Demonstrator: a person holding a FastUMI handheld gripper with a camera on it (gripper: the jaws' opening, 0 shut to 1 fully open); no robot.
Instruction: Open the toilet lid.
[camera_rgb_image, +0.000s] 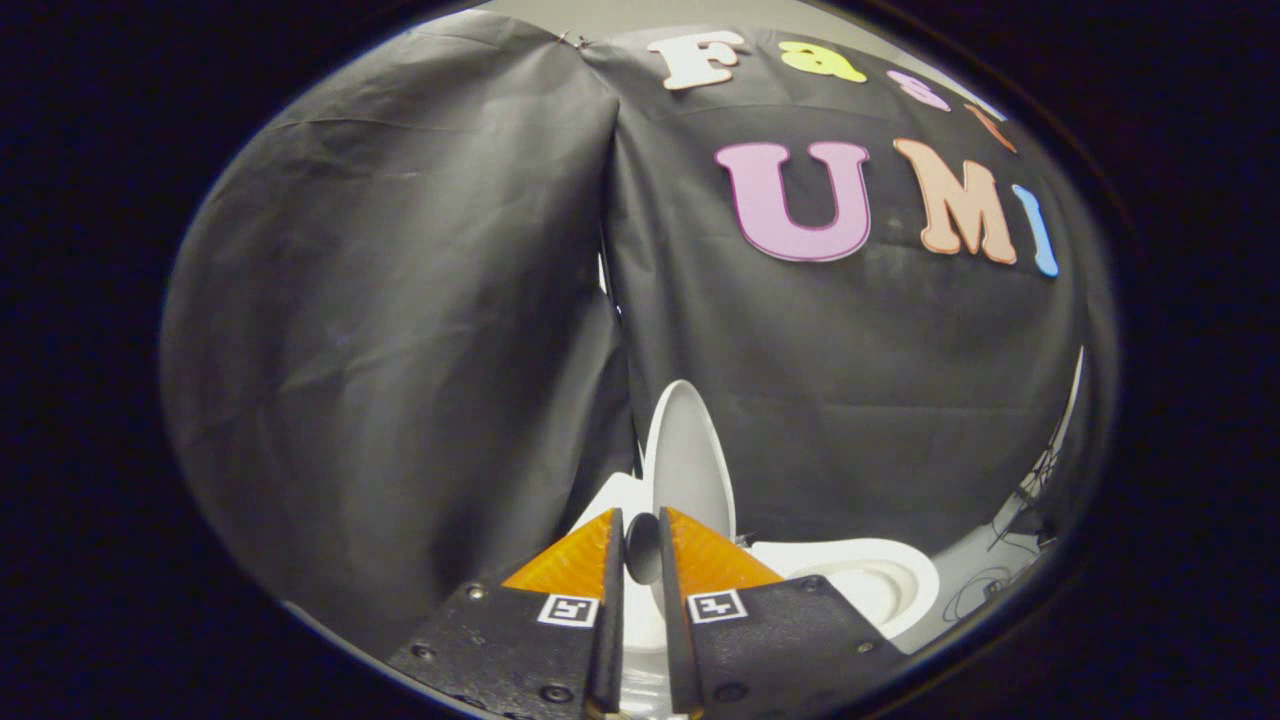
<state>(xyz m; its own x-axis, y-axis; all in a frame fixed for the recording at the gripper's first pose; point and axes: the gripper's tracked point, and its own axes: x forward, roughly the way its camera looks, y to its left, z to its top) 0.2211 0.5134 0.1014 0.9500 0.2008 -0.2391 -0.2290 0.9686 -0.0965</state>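
My claw (641, 535) has its two fingers drawn in close, with the edge of the toilet lid (688, 455) caught in the narrow gap between them, so both fingers seem to press on the lid's rim, one on each face. I hold it by the edge because the lid is a thin shell and the rim is the only part narrow enough for my fingers to straddle. The lid stands nearly upright, rising just beyond my fingertips, with its pale inner face turned toward the open bowl. The toilet bowl (880, 580) lies below and to the right of my fingers, and its seat ring and hollow are uncovered, which tells me the lid is already swung well clear. I judge the opening to be almost done: what remains is to carry the lid the last bit back until it rests at its stop, then ease my fingers apart. I keep the grip near the lid's free end, away from the hinge, since that gives the most leverage for the least force. The black cloth wall (400, 300) hangs close behind the toilet, so I should not push far past upright. Some loose cables (1010, 560) lie on the floor to the right of the bowl.
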